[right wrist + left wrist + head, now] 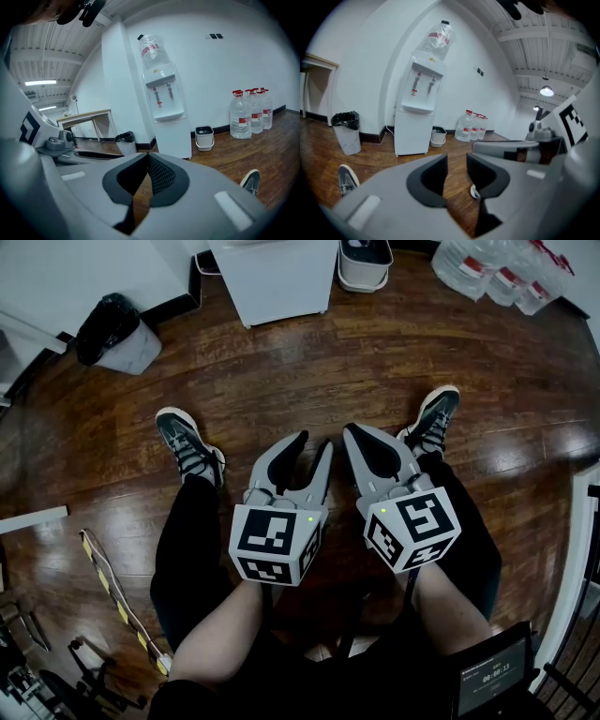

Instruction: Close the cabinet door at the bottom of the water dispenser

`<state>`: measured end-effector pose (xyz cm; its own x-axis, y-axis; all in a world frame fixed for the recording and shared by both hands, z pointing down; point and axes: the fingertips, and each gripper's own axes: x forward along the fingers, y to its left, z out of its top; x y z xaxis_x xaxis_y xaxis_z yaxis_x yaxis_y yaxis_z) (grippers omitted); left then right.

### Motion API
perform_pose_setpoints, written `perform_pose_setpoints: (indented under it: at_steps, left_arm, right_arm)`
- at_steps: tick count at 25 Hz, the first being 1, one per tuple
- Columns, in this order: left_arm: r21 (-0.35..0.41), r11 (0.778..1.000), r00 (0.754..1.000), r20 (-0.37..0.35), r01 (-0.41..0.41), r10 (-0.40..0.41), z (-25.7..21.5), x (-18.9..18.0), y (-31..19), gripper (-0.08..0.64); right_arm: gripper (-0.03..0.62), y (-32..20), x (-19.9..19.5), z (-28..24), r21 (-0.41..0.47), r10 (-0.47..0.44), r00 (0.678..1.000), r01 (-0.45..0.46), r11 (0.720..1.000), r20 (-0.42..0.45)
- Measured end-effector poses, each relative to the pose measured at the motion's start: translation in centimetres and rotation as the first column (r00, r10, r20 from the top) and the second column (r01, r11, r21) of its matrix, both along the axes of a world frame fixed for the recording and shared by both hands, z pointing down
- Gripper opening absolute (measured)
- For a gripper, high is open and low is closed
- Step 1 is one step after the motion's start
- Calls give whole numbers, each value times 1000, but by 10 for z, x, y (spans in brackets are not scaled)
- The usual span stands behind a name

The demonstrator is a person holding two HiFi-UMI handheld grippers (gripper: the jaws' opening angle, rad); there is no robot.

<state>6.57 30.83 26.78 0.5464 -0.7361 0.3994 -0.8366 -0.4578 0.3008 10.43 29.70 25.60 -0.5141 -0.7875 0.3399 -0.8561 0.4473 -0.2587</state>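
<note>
- Hovering far from the water dispenser (416,105) at the floor's (309,362) far edge; left hand-held gripper (315,442) parted, empty; right hand-held gripper (352,432) pinched closed, empty
- cabinet door (411,133) looks flush; no push looks needed

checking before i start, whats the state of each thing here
left tool: open, empty
right tool: shut, empty
cabinet door: looks shut, flush
dispenser bottle: inverted, seated on top
bin: upright, lined, no lid
floor bottles: upright, capped
</note>
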Motion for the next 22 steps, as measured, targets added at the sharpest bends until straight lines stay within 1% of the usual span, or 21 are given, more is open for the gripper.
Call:
perform_pose_setpoints:
  at_steps: [22]
  left_arm:
    - [-12,1000,1000,-12,4,-4,2,3,-2,146]
  right_arm:
    - [5,2,-1,6,-18,-2,1000,2,1000,7]
